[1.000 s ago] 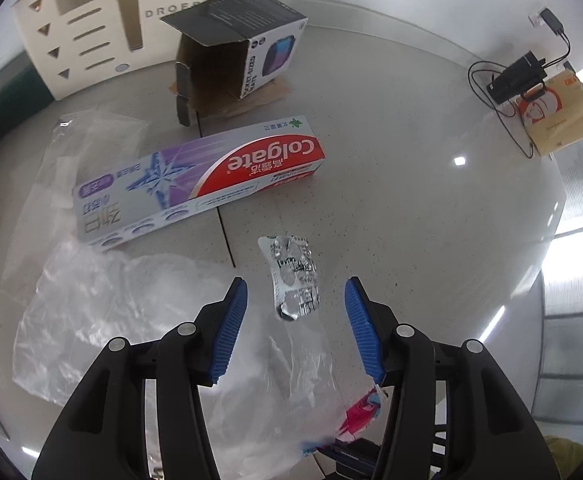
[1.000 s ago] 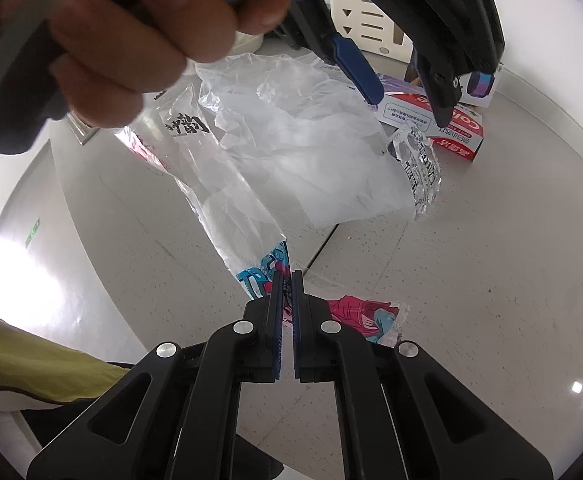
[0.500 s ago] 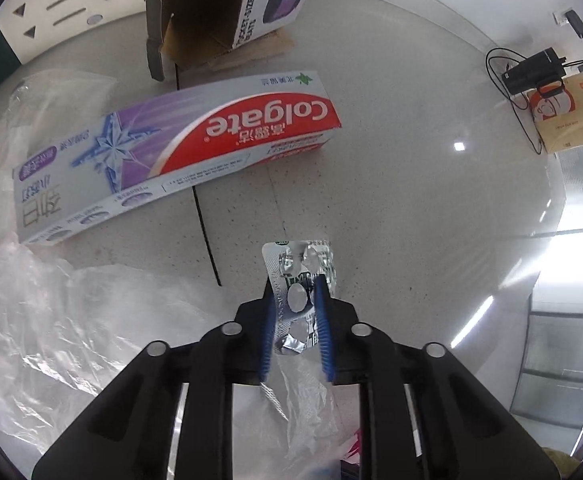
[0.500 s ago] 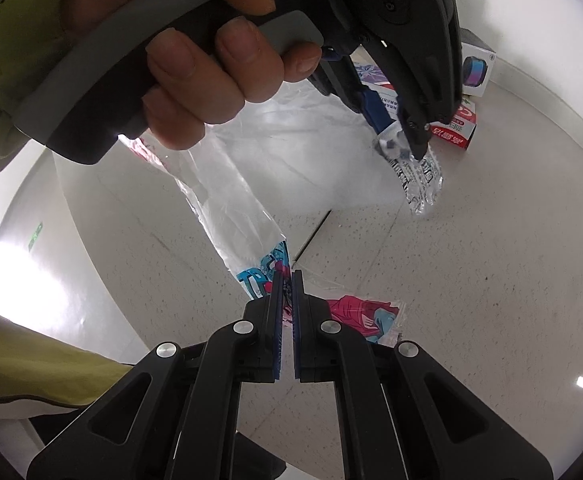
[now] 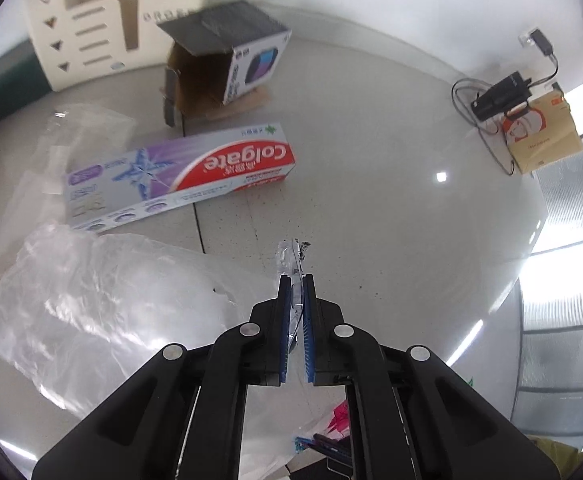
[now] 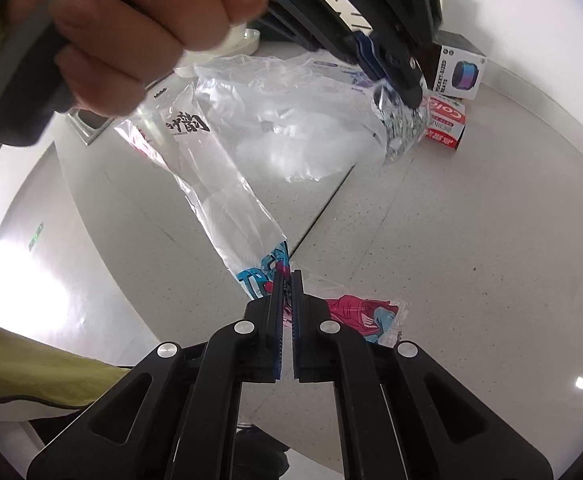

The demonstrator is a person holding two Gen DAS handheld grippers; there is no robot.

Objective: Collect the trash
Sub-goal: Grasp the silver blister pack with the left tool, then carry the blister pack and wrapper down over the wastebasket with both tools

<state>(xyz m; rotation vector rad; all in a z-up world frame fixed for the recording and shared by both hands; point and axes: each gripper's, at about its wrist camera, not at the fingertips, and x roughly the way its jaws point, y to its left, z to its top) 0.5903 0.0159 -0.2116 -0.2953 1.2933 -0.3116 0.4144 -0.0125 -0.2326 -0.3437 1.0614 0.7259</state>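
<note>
Each camera sits just behind its own tongs and looks steeply down at the floor point(image 5: 371, 184) from close up. The left view faces the wall. The right view looks across at the left tongs point(image 6: 407, 92). Both see the toothpaste box point(image 5: 179, 176) and clear plastic bag point(image 6: 283, 128).

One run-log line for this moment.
left gripper: shut on blister pack | right gripper: shut on plastic bag | toothpaste box: on floor

The right gripper point(image 6: 286, 280) pinches a clear plastic bag point(image 6: 227, 184); the left gripper point(image 6: 399, 92) grips a foil blister pack point(image 6: 401, 132)
</note>
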